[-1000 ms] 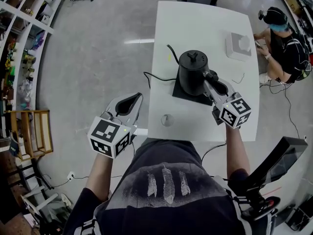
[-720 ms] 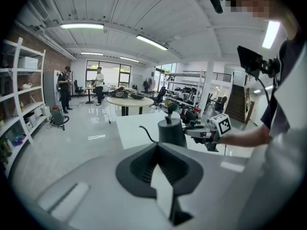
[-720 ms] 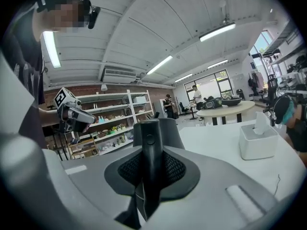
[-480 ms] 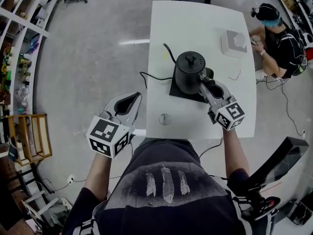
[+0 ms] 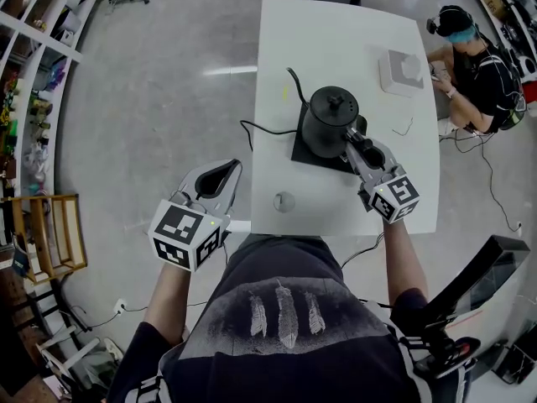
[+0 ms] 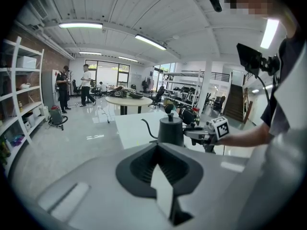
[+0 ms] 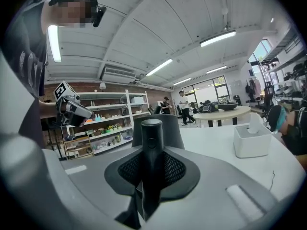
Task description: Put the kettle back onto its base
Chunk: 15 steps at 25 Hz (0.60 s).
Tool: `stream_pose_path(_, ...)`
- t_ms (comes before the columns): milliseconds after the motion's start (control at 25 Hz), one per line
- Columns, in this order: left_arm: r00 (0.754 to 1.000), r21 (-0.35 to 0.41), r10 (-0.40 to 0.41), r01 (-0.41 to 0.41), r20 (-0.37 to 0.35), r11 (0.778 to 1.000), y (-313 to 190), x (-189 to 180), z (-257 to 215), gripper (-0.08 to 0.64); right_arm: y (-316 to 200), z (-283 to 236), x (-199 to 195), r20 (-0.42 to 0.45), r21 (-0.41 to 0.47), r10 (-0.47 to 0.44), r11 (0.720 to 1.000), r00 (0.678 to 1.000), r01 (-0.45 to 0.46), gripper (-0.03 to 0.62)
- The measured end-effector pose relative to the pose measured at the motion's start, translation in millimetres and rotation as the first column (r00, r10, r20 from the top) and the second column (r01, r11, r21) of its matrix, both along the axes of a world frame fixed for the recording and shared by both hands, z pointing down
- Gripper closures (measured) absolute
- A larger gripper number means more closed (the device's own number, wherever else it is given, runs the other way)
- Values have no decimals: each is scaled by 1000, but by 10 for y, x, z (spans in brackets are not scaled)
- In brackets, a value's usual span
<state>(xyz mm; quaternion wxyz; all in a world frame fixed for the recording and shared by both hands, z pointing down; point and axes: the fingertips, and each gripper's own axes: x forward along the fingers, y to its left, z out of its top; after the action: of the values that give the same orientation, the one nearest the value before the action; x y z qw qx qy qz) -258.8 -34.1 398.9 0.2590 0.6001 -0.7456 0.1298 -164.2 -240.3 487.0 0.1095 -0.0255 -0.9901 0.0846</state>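
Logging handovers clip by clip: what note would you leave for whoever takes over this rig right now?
The right tool is shut on the handle of the black gooseneck kettle.
The left tool is empty, jaws together, off the near-left edge of the white table.
The kettle stands over its black square base; whether it is fully seated cannot be told.
Done: kettle is at the base.
Left: check that it sits flat, open the right tool, withdraw.

An open lab or workshop hall: stocked shelves (image 7: pixel 103 128), strip lights (image 6: pixel 80 25), polished floor (image 5: pixel 159 99), round meeting table (image 6: pixel 127 99).
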Motion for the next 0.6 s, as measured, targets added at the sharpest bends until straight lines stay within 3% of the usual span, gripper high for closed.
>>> stream_pose_path(240,1000,-8,-6,6,-5,1000,60,-20,38,560,97,240,168,-88,76,-20,997,996,27,525)
stream_pose_path(600,1000,19,25,-25,-3,1000,62,-44,36,560,148,294,148,-87,64,12,998,996,-7,523)
